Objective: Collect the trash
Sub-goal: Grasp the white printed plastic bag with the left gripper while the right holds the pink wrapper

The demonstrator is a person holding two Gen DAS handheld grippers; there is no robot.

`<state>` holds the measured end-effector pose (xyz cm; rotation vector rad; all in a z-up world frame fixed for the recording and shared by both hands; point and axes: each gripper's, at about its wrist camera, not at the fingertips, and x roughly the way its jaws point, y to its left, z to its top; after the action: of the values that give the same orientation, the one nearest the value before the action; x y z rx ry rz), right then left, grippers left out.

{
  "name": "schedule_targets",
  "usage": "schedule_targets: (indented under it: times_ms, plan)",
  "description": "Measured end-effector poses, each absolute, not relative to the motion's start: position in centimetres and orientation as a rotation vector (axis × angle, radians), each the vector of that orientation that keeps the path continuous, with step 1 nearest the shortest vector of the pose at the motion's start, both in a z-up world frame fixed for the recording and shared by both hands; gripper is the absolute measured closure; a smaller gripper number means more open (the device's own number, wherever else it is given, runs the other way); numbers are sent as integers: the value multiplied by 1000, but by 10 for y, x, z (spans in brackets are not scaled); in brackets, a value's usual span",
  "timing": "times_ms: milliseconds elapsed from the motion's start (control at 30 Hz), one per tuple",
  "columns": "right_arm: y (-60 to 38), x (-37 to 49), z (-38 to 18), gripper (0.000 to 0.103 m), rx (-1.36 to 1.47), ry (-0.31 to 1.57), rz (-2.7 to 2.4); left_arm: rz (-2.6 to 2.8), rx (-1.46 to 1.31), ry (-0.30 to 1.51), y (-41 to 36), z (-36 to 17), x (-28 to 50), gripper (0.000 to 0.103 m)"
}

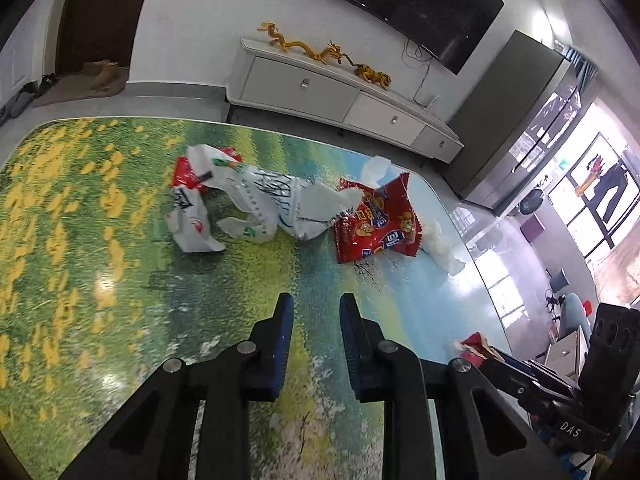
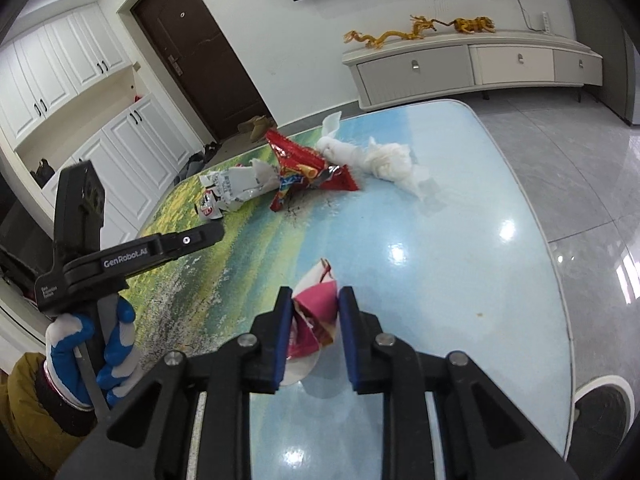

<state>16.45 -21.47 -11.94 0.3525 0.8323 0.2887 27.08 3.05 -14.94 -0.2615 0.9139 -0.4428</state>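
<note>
Trash lies on a table with a printed landscape top (image 1: 100, 240). A red snack bag (image 1: 376, 224) lies far ahead of my left gripper (image 1: 316, 304), beside a white printed plastic bag (image 1: 276, 200), a small white wrapper (image 1: 190, 220) and crumpled white tissue (image 1: 440, 244). My left gripper is open and empty above the table. My right gripper (image 2: 314, 300) is shut on a crumpled pink and white wrapper (image 2: 316, 312). In the right wrist view the red bag (image 2: 308, 172), the tissue (image 2: 384, 160) and the white bag (image 2: 240, 188) lie further off.
The left gripper body (image 2: 120, 260), held in a blue and white glove, shows at the left in the right wrist view. A white TV cabinet (image 1: 340, 100) with gold dragon figures stands behind the table. The table's right edge (image 2: 560, 280) drops to a grey tiled floor.
</note>
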Motion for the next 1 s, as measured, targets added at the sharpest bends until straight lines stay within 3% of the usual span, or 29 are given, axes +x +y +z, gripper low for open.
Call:
schedule_targets:
  times_ms: [133,200,267,300,600,800,1000]
  plan:
    - [-222,150,-97,81,352,783,273,-398,-333,886,51,-131,269,79]
    - [-226,145,-85,81,365,758,268,-377,-378,875,63,-119,271,72]
    - [-228,143,-70,81,370,731,264,-358,-410,875,71,-109,275,46]
    - [-229,143,-64,81,370,721,264,-354,-428,874,75,-105,276,42]
    - [-237,138,21,81,387,564,277,-354,-488,902,58,-76,315,41]
    - [-243,131,3,81,407,595,293,-352,-397,885,30,-95,346,41]
    - [-254,135,-22,81,412,640,259,-329,-317,978,15,-143,372,41]
